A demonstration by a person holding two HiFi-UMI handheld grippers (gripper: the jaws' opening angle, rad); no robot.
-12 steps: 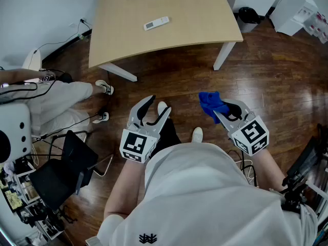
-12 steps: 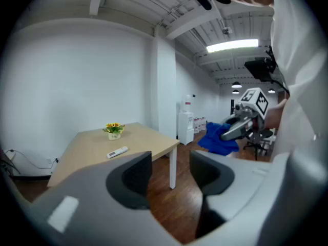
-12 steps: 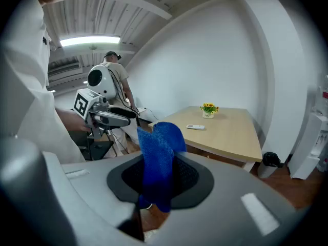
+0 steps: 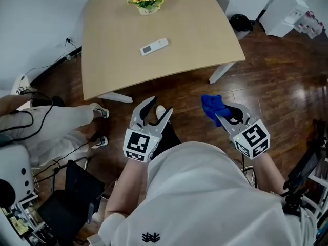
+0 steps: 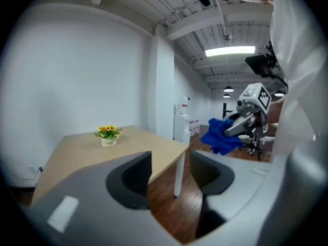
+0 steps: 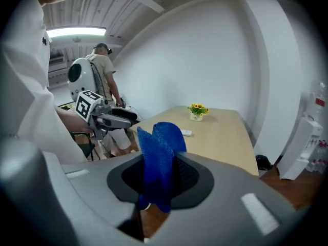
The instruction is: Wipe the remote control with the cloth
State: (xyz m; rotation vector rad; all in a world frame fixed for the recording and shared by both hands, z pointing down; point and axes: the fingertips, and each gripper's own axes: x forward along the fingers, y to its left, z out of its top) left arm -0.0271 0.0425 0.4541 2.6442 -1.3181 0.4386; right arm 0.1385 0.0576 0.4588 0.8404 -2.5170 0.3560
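The white remote control [image 4: 154, 46] lies on the light wooden table [image 4: 195, 45], far ahead of both grippers, and shows small in the right gripper view [image 6: 185, 132]. My right gripper [image 4: 221, 115] is shut on a blue cloth [image 4: 211, 105] that bunches up between its jaws [image 6: 159, 158]. It hangs over the dark wooden floor, short of the table. My left gripper [image 4: 158, 107] is open with nothing between its jaws [image 5: 170, 176], and it too is above the floor near the table's front edge. The left gripper view also catches the blue cloth [image 5: 220, 135].
A pot of yellow flowers [image 4: 147, 0] stands at the table's far side. A seated person's legs [image 4: 56, 122] and a black chair [image 4: 77, 186] are to the left. A white table leg [image 4: 220, 72], a black bin [image 4: 238, 20] and white cabinets [image 4: 292, 6] are to the right.
The table and remote sit lower and further left in the head view than before. Both grippers keep about the same place in front of the body, the cloth still held.
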